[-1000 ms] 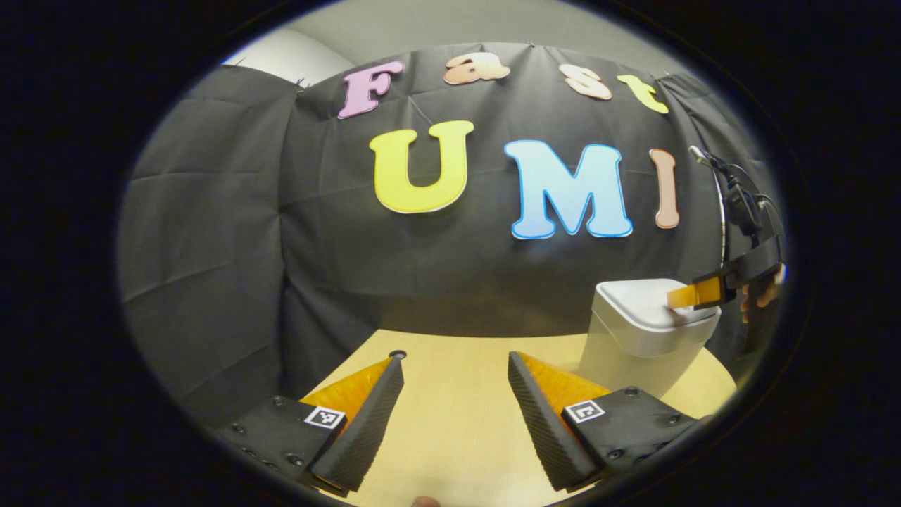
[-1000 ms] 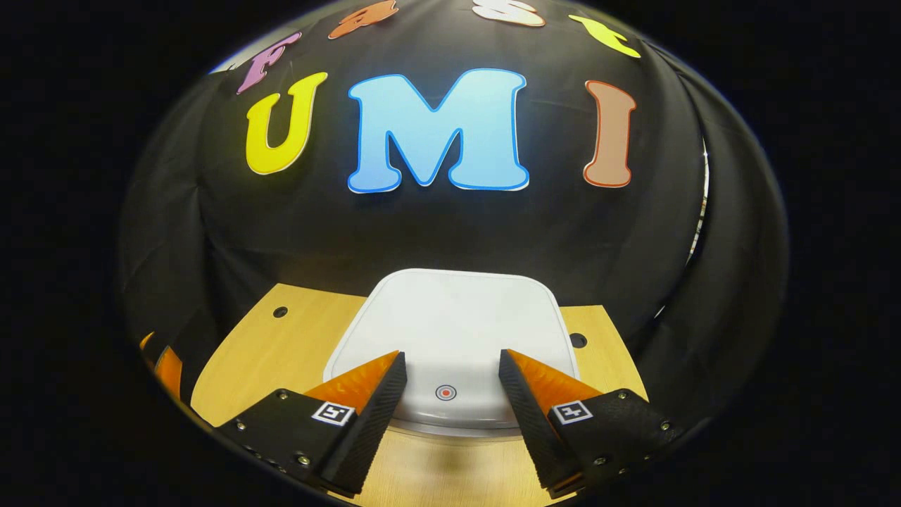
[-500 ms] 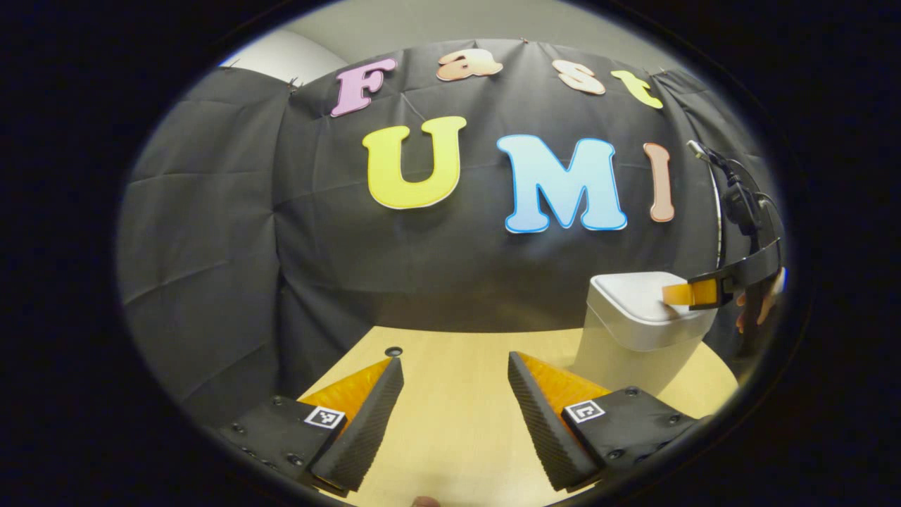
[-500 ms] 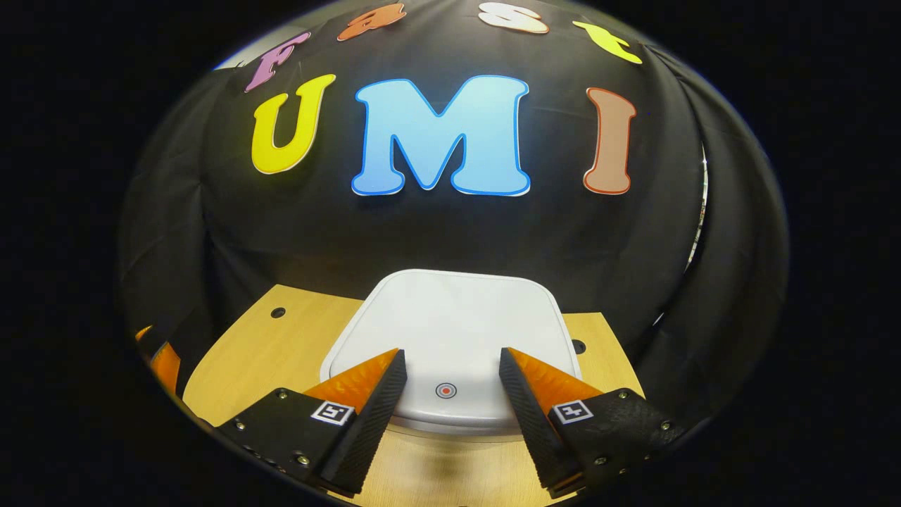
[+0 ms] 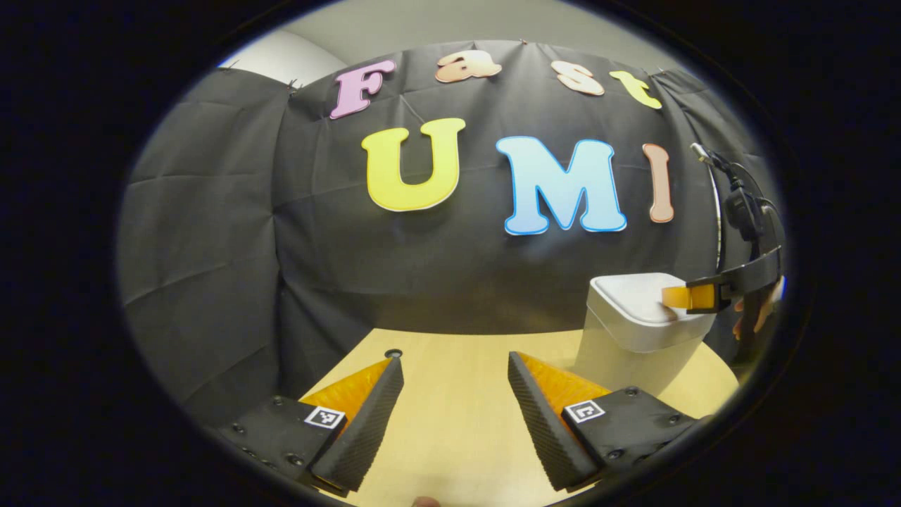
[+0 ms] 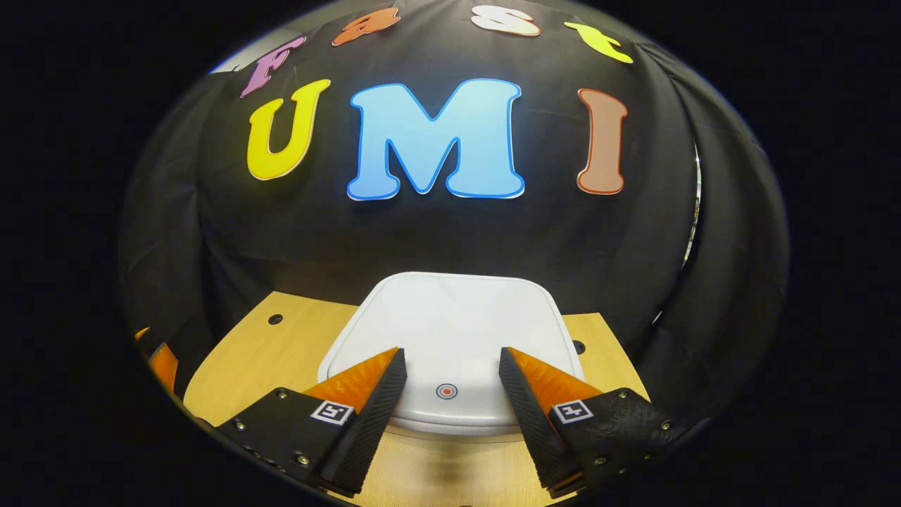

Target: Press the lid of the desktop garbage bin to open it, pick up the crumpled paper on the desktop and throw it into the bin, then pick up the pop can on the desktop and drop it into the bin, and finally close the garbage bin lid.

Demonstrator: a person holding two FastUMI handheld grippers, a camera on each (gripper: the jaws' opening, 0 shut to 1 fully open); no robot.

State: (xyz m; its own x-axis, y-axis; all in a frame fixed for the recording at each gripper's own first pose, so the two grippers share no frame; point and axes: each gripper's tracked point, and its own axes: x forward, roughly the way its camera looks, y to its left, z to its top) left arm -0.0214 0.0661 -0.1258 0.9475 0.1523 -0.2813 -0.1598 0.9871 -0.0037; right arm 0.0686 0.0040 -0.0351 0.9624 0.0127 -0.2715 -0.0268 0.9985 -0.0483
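A white desktop bin stands at the right of the wooden table, its lid down. My right gripper hovers open just over the lid's near edge, its fingertips either side of a small red dot mark. In the left gripper view that same gripper reaches over the bin top, a hand behind it. My left gripper is open above bare tabletop, left of the bin, with nothing between its fingers.
The wooden table ends at the black cloth wall close behind the bin. Small round holes sit in the tabletop left and right of the bin. A cable hangs at the far right.
The right gripper has shifted slightly over the closed lid, which looks a touch nearer. The left gripper has barely moved.
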